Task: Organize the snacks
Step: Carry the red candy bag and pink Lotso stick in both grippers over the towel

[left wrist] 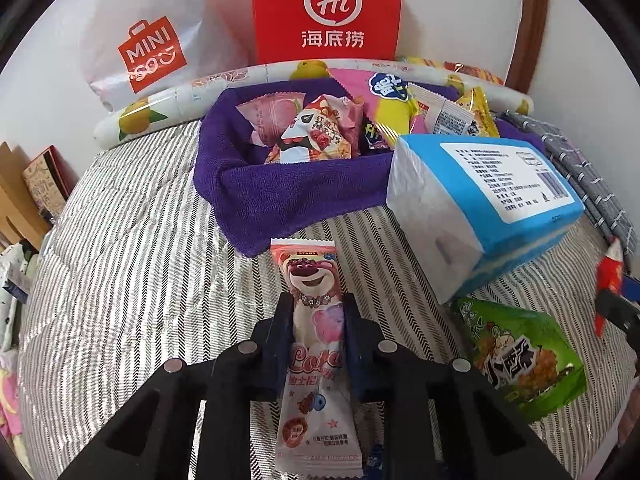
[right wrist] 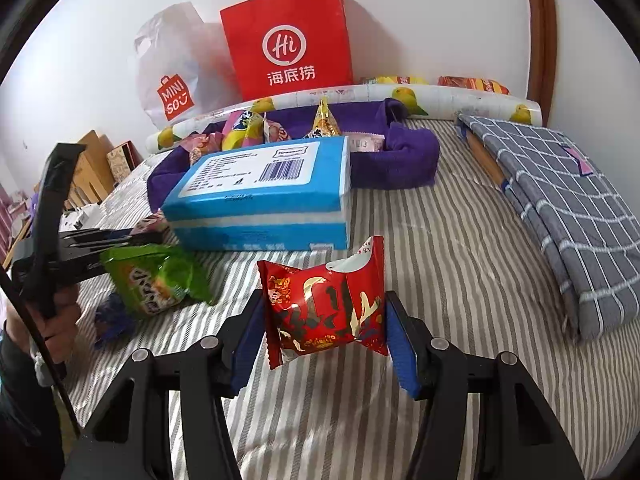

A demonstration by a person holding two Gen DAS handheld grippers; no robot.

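Observation:
My left gripper (left wrist: 316,304) is shut on a long pink bear-print snack packet (left wrist: 314,320) that lies lengthwise between the pads, just short of the purple cloth basket (left wrist: 280,192) holding several snack packets. My right gripper (right wrist: 326,308) is shut on a puffy red snack packet (right wrist: 324,308), held above the striped bedding. That red packet (left wrist: 608,276) shows at the right edge of the left wrist view. A green snack bag (left wrist: 520,356) lies to the right of the left gripper; in the right wrist view the green bag (right wrist: 154,280) sits at left, beside the other gripper (right wrist: 104,240).
A blue and white tissue pack (left wrist: 480,204) leans on the basket's right side. Behind stand a red paper bag (left wrist: 326,8), a white plastic bag (left wrist: 148,40) and a fruit-print roll (left wrist: 168,108). A grey checked folded cloth (right wrist: 560,200) lies at right. A hand (right wrist: 60,320) shows at left.

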